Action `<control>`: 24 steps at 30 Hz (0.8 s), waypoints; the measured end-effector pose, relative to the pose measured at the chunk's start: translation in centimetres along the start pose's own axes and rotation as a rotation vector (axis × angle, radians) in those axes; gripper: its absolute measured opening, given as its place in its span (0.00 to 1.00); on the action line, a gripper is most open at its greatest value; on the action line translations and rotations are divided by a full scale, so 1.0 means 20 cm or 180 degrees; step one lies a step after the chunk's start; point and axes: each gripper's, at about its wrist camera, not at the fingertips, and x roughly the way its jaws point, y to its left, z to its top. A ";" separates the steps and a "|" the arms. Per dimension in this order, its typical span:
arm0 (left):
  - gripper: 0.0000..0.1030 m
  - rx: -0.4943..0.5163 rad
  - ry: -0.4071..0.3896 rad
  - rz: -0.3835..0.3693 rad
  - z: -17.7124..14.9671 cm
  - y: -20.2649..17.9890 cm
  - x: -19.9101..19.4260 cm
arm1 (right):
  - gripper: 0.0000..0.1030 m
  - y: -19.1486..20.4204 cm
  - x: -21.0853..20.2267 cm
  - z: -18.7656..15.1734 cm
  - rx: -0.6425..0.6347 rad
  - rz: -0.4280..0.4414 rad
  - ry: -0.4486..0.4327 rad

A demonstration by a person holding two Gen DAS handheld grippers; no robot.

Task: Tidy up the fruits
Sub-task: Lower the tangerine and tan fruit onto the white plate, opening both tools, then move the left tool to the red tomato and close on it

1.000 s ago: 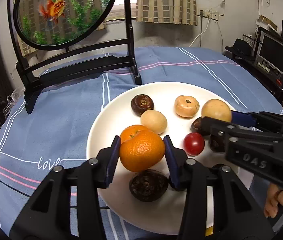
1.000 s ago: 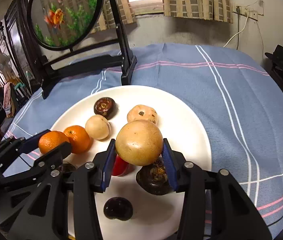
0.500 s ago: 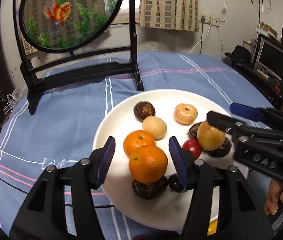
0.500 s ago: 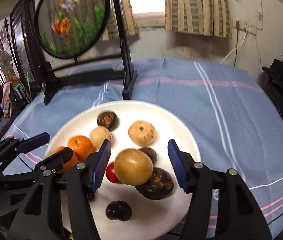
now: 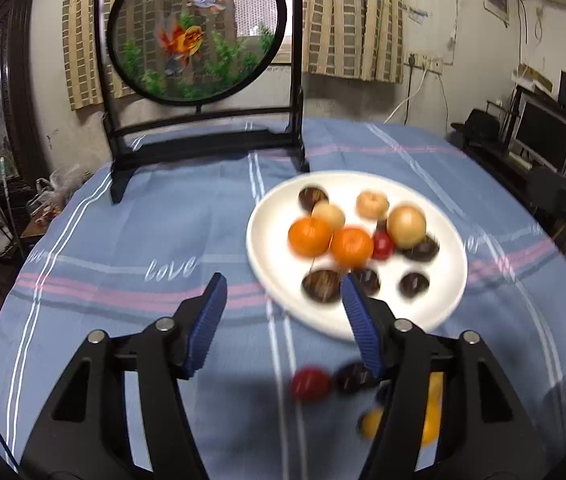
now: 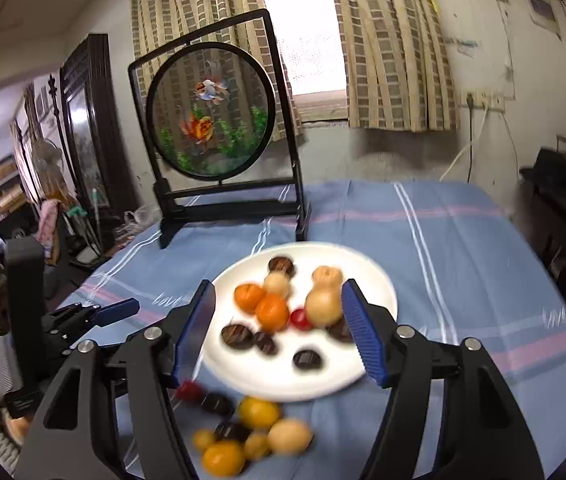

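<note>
**Left wrist view: both grippers opening over a plate of fruit**

Left wrist view is showing the left gripper (image 5: 283, 320) hanging above the blue striped tablecloth (image 5: 155, 216), its jaws opening with nothing between them. Its right finger is overlapping the near rim of the white plate (image 5: 263, 256), which is sitting on the cloth in front of a black-framed goldfish screen (image 5: 199, 32).

On the plate, two oranges (image 5: 310, 236) are lying side by side, touching, with a small red fruit (image 5: 382, 245) just to their right and a pale yellow round fruit (image 5: 406, 221) beside that, resting against a dark one. Several dark brown fruits (image 5: 321, 285) are lying along the near part of the plate. Everything is blurring somewhat.

The right gripper (image 6: 279, 328) is hovering over the plate's near side in the right wrist view, its jaws opening too, and nothing is being pinched between them; the fruit seen in the gap is lying down on the plate. The left gripper is appearing at the left edge there.

A loose pile of fruit (image 6: 259, 412) — yellow, tan, dark and red pieces — is lying on the cloth just in front of the plate, off it.
</note>
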 end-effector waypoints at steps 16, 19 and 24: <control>0.61 0.0080 0.0302 -0.0080 -0.25 0.01 0.09 | 0.64 -0.04 -0.05 -0.41 0.0076 -0.0135 0.0379; 0.61 0.0079 0.0347 -0.0074 -0.25 0.01 0.12 | 0.64 -0.05 -0.05 -0.41 0.0087 -0.0128 0.0409; 0.61 0.0141 0.0415 -0.0080 -0.26 0.00 0.17 | 0.64 -0.05 -0.05 -0.41 0.0089 -0.0117 0.0414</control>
